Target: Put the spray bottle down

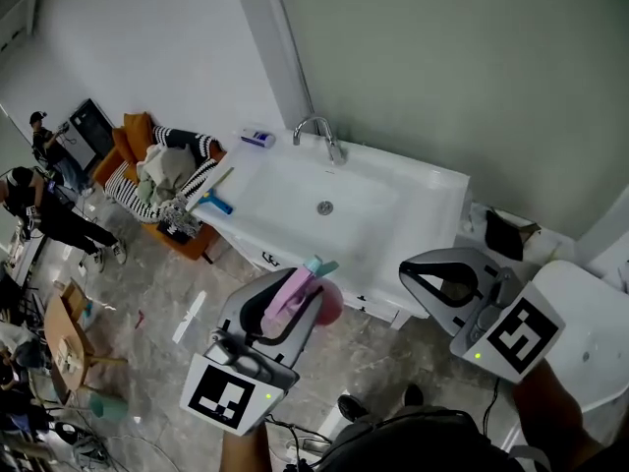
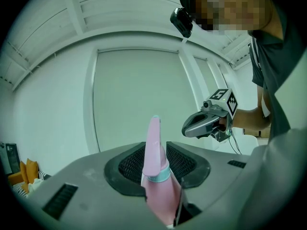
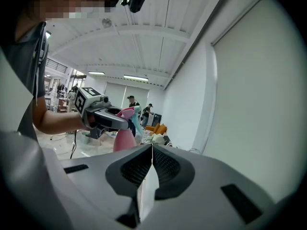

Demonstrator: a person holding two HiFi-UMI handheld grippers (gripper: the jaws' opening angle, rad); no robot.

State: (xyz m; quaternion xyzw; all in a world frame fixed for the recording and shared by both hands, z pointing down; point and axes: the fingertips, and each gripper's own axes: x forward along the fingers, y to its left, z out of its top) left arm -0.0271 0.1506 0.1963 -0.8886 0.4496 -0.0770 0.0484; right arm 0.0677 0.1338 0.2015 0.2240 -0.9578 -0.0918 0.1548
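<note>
A white counter with a sunken sink and a chrome faucet stands against a pale wall. Before it lies a grey marbled floor, and to the left is an orange chair heaped with striped cloth. The room runs on behind under a white ceiling, with people standing far back.

The left tool is clenched on the pink spray bottle, which is held in the air at the counter's near edge and rests on nothing. In the right gripper view the bottle hangs upright, long axis roughly vertical: the body sits below the jaws and the head above them. In the head view its teal tip points toward the sink.

The right tool is held near the counter's right end — jaws pressed together, nothing between them.
</note>
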